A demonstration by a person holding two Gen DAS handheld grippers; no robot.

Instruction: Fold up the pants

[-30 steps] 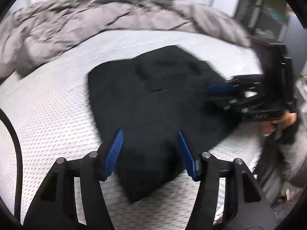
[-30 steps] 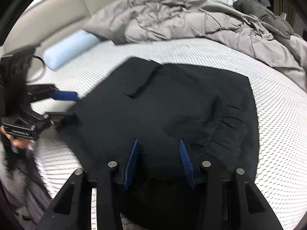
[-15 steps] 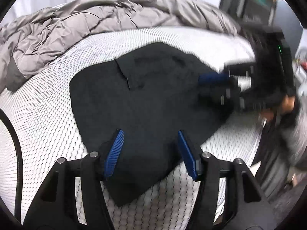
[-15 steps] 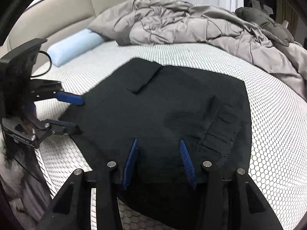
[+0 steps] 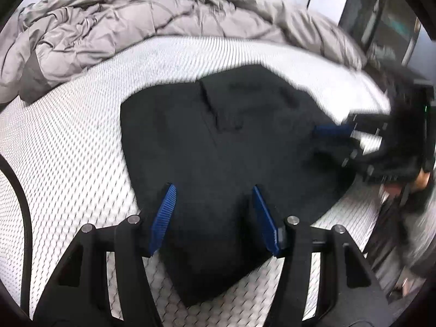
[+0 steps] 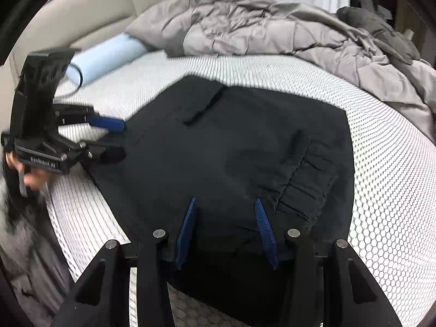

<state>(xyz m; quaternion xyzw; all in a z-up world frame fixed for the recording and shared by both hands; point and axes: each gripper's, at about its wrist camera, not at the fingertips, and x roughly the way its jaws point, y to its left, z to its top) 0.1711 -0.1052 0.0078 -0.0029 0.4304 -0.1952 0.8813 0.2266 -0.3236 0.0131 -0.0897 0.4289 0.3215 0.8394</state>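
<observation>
Black pants (image 5: 218, 150) lie folded into a compact flat stack on the white mesh mattress (image 5: 68, 141); they also show in the right wrist view (image 6: 239, 150), with the elastic waistband at the right. My left gripper (image 5: 212, 190) is open and empty, above the near corner of the pants. It also shows in the right wrist view (image 6: 120, 139) at the left edge of the pants. My right gripper (image 6: 224, 204) is open and empty above the near edge by the waistband; it shows blurred in the left wrist view (image 5: 327, 141) at the right side.
A crumpled grey duvet (image 5: 122, 27) is heaped along the far side of the bed, also in the right wrist view (image 6: 272, 27). A light blue bolster (image 6: 106, 57) lies by the beige headboard (image 6: 81, 21). The mattress edge drops off near both grippers.
Both grippers have drawn back a little from the pants and stayed open. The pants lie still and folded.
</observation>
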